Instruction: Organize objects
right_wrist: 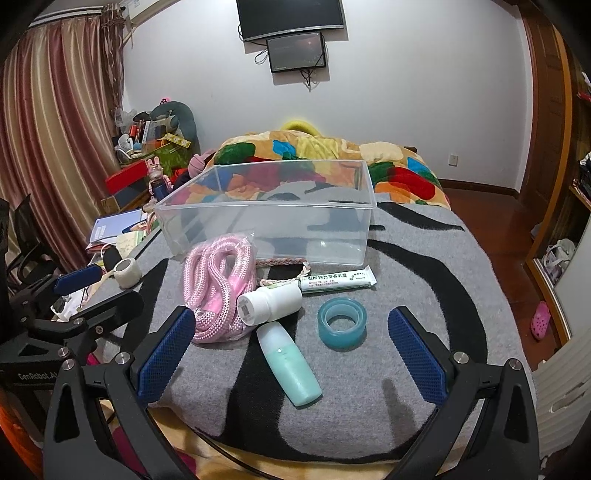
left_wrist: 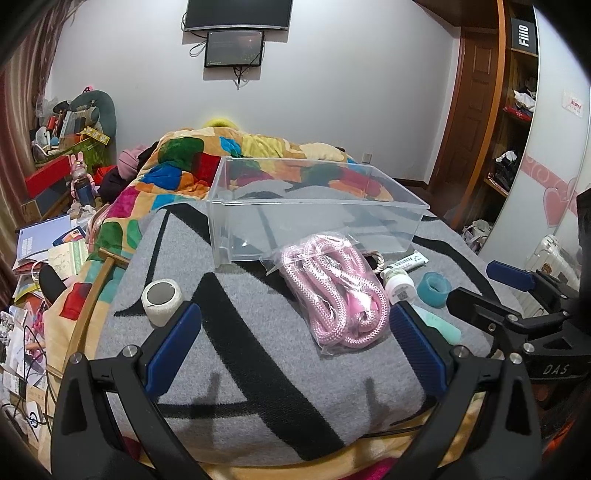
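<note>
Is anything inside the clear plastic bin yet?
No: the clear plastic bin is empty, while the bagged pink rope, white bottle and tape ring lie on the grey blanket in front of it.

From the left wrist we see only the tip of the mint bottle point(left_wrist: 445, 326), its rest hidden behind the right-hand jaw. Past the jaws, the braided cord point(right_wrist: 280, 263) mostly disappears under the bagged pink rope point(right_wrist: 218, 284). The ointment tube point(right_wrist: 338, 280) print is too small to read.

A home bedroom: a bed point(right_wrist: 424, 236) with bright quilt point(right_wrist: 332, 155), curtains point(right_wrist: 55, 129), wall-mounted TV point(right_wrist: 291, 16), wardrobe point(left_wrist: 517, 110).
</note>
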Tool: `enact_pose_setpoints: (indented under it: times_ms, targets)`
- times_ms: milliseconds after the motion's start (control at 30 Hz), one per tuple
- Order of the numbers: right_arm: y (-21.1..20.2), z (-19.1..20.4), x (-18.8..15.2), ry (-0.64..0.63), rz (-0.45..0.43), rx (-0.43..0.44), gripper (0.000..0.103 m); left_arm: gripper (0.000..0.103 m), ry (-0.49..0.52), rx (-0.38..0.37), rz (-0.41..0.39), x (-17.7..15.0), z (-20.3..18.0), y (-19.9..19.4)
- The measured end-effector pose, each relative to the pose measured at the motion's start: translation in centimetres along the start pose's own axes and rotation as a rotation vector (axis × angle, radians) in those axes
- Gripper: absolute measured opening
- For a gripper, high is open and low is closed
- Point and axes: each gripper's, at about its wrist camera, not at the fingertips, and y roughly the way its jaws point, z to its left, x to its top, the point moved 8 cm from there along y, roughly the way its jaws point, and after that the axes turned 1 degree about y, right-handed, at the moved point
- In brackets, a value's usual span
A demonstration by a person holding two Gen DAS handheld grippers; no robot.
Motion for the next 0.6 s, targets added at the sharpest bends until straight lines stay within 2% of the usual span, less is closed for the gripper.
enact_pose_setpoints:
  times_ms: [600]
  targets:
    - [0.09, 0.10, -0.07, -0.002, 0.006, 0.000, 0.103, 0.103, -0.024, -0.008, -0.012, 0.45, 0.29, -0.39]
